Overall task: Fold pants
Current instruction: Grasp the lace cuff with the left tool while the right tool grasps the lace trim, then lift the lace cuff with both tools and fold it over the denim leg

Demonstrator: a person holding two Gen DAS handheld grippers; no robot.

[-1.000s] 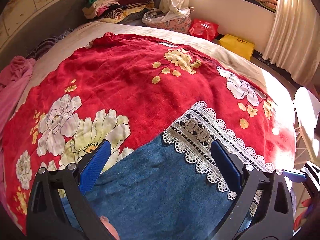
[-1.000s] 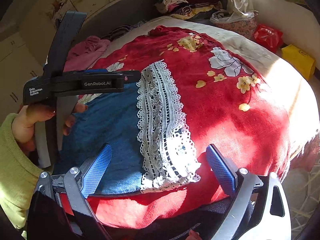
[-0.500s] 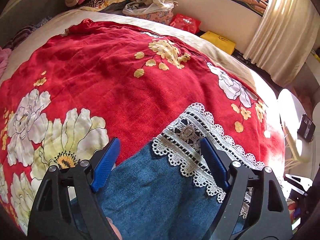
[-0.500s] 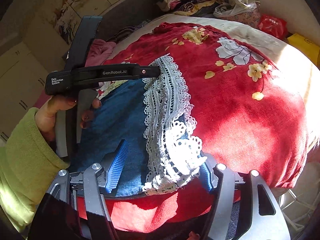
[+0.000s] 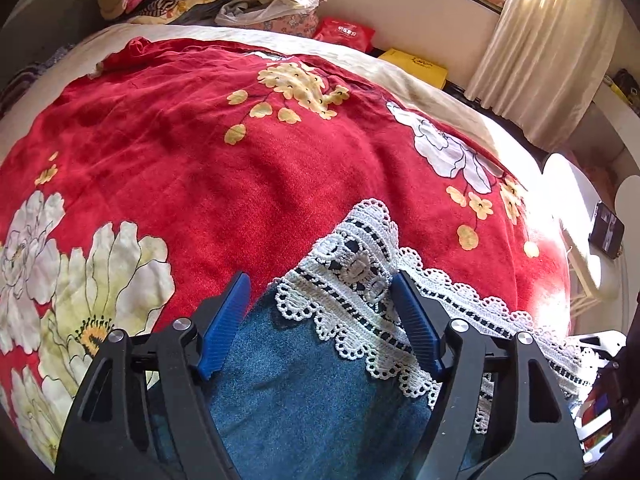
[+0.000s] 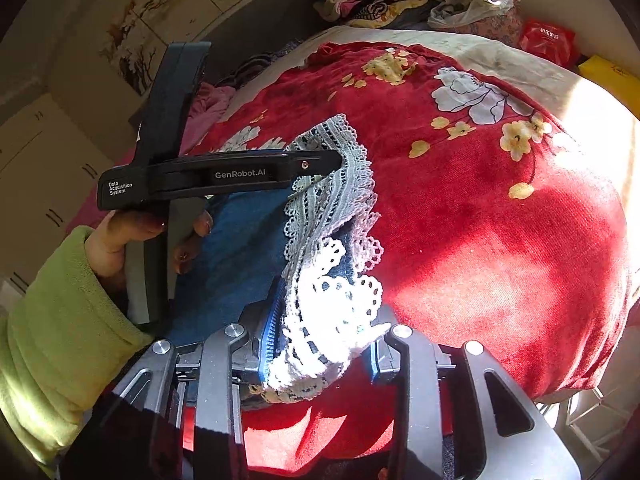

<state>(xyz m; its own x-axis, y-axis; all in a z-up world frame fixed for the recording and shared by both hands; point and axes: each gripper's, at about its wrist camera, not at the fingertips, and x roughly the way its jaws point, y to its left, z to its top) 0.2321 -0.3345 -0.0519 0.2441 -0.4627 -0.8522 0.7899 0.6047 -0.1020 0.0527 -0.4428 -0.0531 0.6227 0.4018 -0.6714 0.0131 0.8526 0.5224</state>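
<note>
Both grippers' jaws closed inward; right gripper (image 6: 320, 344) pinches pants (image 6: 240, 240) (lace hem).

Strong sun thru curtain (image 5: 540, 40) at right; glare blows out bed edge (image 6: 600, 128) and lace (image 6: 332, 312). Hard shadows on red blanket (image 5: 200, 160). Fisheye bends edges, corners black. Focus sharp.

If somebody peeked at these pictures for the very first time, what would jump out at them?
First the big red blanket with white and yellow flowers, spread over the whole bed. On its near edge lie blue denim pants with a white lace hem. The right gripper has just been closing and bunches that lace between its blue pads, while the left gripper straddles the other end.
</note>
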